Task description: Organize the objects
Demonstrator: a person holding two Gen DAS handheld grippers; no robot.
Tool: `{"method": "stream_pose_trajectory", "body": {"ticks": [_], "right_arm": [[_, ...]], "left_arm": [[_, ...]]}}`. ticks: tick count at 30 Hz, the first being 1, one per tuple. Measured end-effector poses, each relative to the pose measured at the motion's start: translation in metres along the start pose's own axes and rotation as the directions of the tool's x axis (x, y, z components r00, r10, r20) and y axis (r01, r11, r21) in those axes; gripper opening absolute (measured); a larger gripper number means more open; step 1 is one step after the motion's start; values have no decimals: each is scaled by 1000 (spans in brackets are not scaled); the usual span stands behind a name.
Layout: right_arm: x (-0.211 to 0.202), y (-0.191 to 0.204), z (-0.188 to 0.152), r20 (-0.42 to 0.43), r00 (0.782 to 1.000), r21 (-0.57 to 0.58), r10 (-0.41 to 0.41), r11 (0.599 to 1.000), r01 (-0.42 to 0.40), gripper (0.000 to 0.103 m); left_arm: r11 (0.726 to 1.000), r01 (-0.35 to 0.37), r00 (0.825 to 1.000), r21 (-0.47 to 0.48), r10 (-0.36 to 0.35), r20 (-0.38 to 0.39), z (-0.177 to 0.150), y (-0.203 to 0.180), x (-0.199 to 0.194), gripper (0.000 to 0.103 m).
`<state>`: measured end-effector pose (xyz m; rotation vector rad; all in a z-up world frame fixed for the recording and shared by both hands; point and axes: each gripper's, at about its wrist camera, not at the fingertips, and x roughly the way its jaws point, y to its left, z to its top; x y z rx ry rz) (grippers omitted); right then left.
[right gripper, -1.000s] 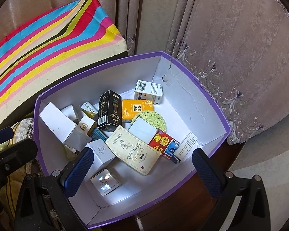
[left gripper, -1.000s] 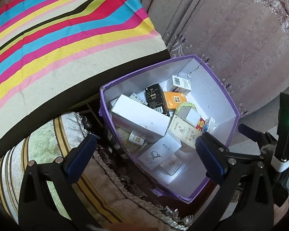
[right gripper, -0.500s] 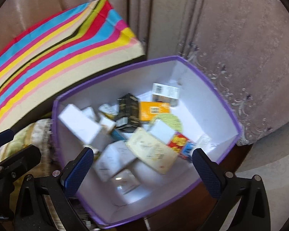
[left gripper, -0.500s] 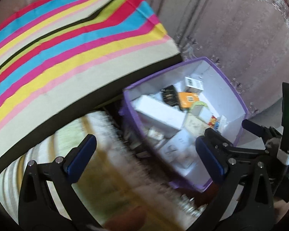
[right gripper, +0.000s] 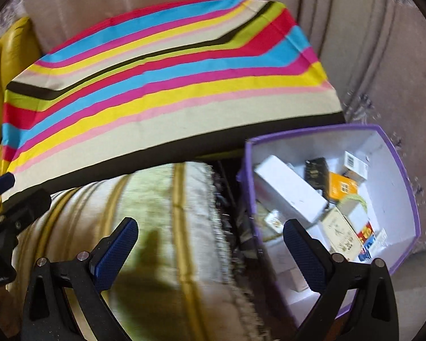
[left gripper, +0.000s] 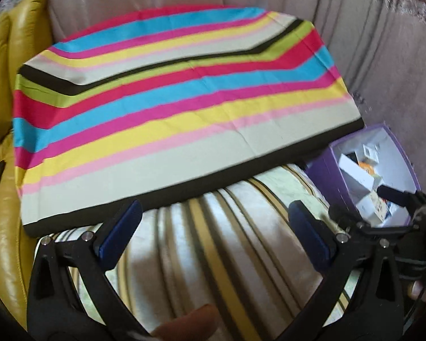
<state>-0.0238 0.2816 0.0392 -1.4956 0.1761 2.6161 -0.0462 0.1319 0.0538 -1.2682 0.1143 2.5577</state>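
My left hand-held gripper (left gripper: 213, 236) and right hand-held gripper (right gripper: 210, 251) both stand with jaws wide apart and nothing between them, poised above the pale cushion with gold stripes (right gripper: 162, 227). The objects to organize are small cardboard packets, among them a long white carton (right gripper: 289, 190), a black carton (right gripper: 316, 170) and an orange carton (right gripper: 342, 186), lying jumbled in the purple-rimmed white cardboard box (right gripper: 397, 170), which sits just beside the cushion and in front of the beige curtain (right gripper: 383, 71). I judge these cartons light and stiff but crushable, with smooth faces that may slip; each is best pinched gently across its two narrow sides, near mid-length. The flat surface under the bright multicoloured striped cloth (left gripper: 170, 108) lies beyond the cushion, a likely place for sorting.
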Motion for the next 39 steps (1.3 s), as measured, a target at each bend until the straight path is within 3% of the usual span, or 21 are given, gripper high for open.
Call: {"method": "stream_pose_trajectory", "body": {"ticks": [7,13,22,28,34,39], "right_arm": [[-3,7,-2,-2,1000,-13,-6,1000,6,103],[-6,-6,-5,-7,1000,15,-25,1000,25,103],[-4,2,-5,-14,1000,-3,-5,1000,5,103],[-1,14,-3,-24,1000,-18,9,1000,-9,103],[12,54,-2,-55,997,-86,55,995,-60,103],[20,93,-3,-73,994,-143,85,985,-95,103]], "left_arm": [[999,35,998,-3,-35,59,4,3,-9,103],[994,107,994,-20,-107,16,7,-6,-3,103],[1000,-15,999,-6,15,-44,2,-6,4,103],[999,-18,998,-28,16,-67,-3,7,6,103],[989,-80,991,-127,65,-121,-22,53,6,103],[953,-132,974,-272,74,-215,-50,109,9,103]]}}
